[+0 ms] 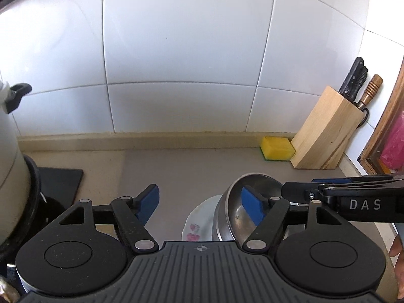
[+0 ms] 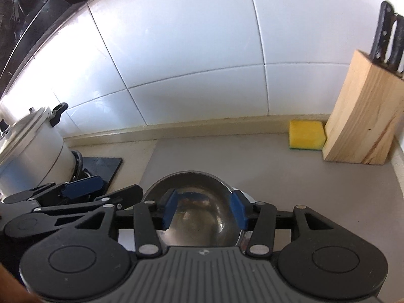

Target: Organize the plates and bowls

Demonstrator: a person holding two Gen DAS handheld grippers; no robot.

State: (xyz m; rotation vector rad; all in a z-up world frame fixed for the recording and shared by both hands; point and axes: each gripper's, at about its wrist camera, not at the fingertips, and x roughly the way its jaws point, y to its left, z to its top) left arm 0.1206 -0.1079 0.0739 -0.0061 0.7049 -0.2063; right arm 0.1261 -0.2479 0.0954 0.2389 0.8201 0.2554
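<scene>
Steel bowl [image 2: 194, 209] seen stacked on a white plate [image 1: 199, 217] with pink flower print, mouth facing up and tipped slightly toward the tiled wall [image 1: 176, 50]; being round, no long axis can be made out. The stack sits on the grey counter [image 1: 202, 174], well in front of the knife block [image 1: 325, 131] and to its left. In the left wrist view a second steel wall is seen under the upper bowl's rim; whether that is a nested second bowl cannot be told.

Left gripper [image 1: 200, 205]: jaws spread wide, nothing between the pads; the right-hand pad is seen in front of the bowl's inside, contact not confirmed. Right gripper [image 2: 204, 209]: jaws partly spread, both blue pads seen over the bowl's hollow, no pinch seen on the rim.

Around the knife block: one yellow sponge [image 1: 277, 149] just beside its left foot, against the wall base. Three handles are counted in the block from the left wrist view, two dark, one wooden. Far left of the block, one white pressure cooker [image 2: 32, 149] stands on a black stove plate [image 2: 103, 164]. The counter between bowl and block lies bare.

Count: one plate, one bowl certain, two grippers.
</scene>
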